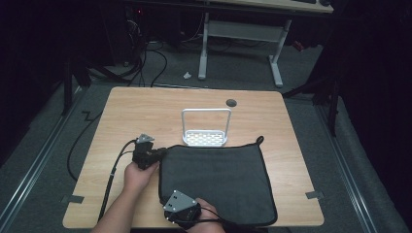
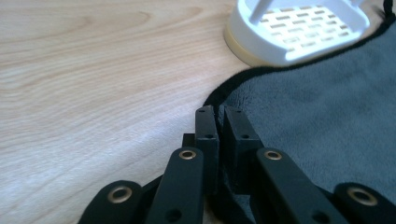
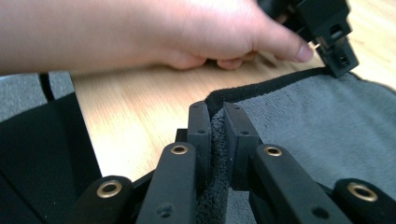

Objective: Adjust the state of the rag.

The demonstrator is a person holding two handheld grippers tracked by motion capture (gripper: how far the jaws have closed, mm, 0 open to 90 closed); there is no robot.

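Observation:
A dark grey towel lies flat on the near right part of the wooden table. My left gripper is at its far left corner. In the left gripper view the gripper has its jaws shut on the black hem of the towel. My right gripper is at the towel's near left corner. In the right gripper view the gripper is shut, with a fold of the towel pinched between its pads. Farther off in that view, the left gripper touches the hem.
A white wire rack with a slotted base stands just beyond the towel's far edge, close to the left gripper. A round cable hole sits farther back. Cables trail off the table's left side, and a desk frame stands behind.

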